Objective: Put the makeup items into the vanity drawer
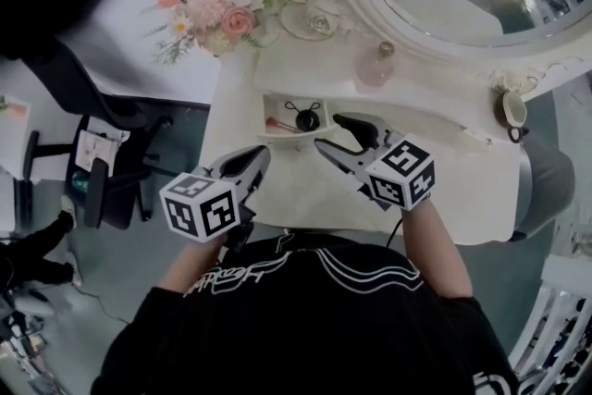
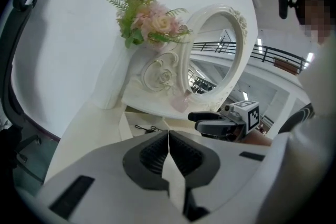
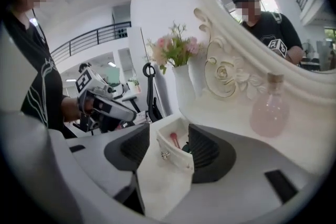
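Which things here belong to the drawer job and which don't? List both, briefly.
Job:
- open drawer
- black round item and pink-tipped stick, both inside it
- pink bottle on the vanity top, possibly

Lying about:
- vase of flowers
- oval mirror
- office chair

The drawer (image 1: 276, 106) is white; flowers (image 1: 215, 6) and bottle (image 1: 375, 67) are pink.

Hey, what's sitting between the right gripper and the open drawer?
Only bare white tabletop, seen in the right gripper view; nothing stands between the right gripper and the drawer.
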